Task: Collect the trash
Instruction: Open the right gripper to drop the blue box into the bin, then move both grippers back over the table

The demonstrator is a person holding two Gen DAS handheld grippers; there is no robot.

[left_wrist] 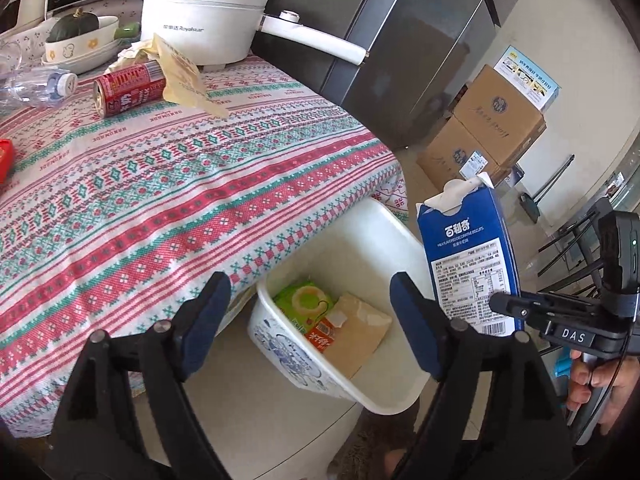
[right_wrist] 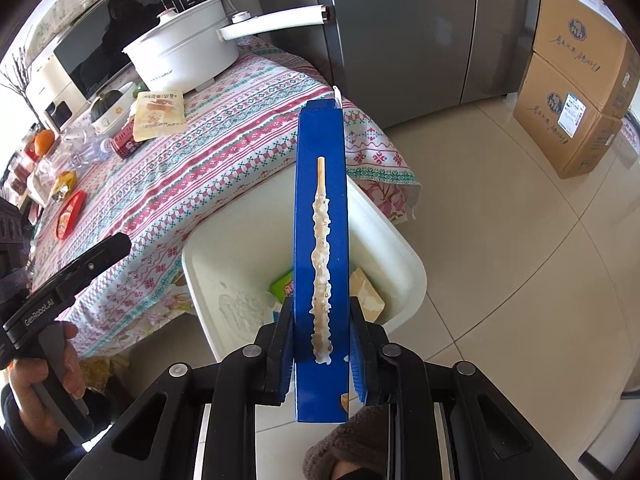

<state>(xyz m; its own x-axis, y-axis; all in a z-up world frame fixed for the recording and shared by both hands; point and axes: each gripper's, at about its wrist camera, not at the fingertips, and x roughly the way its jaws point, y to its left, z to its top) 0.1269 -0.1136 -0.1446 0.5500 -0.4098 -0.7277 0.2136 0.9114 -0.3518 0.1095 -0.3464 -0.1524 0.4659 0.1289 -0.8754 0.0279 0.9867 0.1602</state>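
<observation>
One white bin [left_wrist: 384, 240], one blue box [left_wrist: 472, 264], one red can [left_wrist: 128, 88], two stacked cartons [left_wrist: 484, 136].

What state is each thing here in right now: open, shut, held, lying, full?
Left gripper: open, empty, above the bin.
Right gripper: shut on the blue biscuit box.
Blue biscuit box: upright, top flap open.
White trash bin: open, holding wrappers.
Red can: lying on its side.
White electric pot: lidded.

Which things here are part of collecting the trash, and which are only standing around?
Part of the job:
blue box in the right tongs
white bin
red can
plastic bottle
paper wrapper

Only standing around:
white pot
squash in bowl
cardboard boxes
</observation>
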